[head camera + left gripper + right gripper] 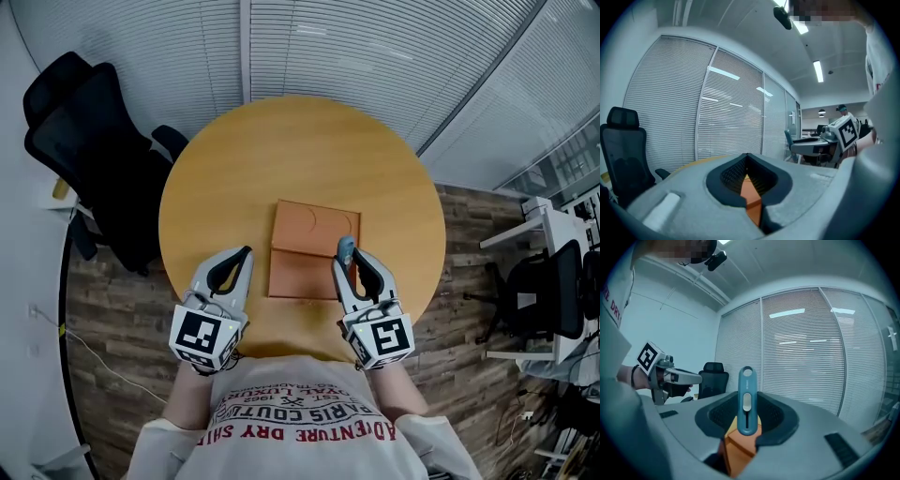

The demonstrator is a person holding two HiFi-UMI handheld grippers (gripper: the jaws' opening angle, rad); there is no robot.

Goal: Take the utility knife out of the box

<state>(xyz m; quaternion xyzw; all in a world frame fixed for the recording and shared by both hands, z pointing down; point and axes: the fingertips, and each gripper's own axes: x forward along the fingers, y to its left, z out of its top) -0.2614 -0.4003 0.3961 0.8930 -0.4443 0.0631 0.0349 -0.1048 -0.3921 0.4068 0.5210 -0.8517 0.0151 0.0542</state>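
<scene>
- Right claw [351, 261] first: its jaws are clamped on the knife [746, 401], pads pressing the lower part of the handle from both sides, so they stand part way apart with the knife filling the gap.
- The knife is slim and blue, with a pale slider down its middle and a round hole at its upper end. In the right gripper view it stands upright, poking well above the jaw tips.
- From the head view the knife sits over the right edge of the box [305, 272]. It looks lifted clear of the box, though from this steep angle I can't be sure there is a gap beneath it.
- The box is flat and orange, lying open near the middle of the table [234, 169], with one panel toward the person and one away.
- Left claw [246, 253] now: jaw tips drawn together, nothing between them. It hovers just beside the box's left edge, level with the right claw, and the orange of the box shows through the gap behind its tips.
- The table is round and wooden, and the box is the only thing lying on it.
- A black chair [94, 159] stands off the table's left side, and pale blinds run along the far wall.
</scene>
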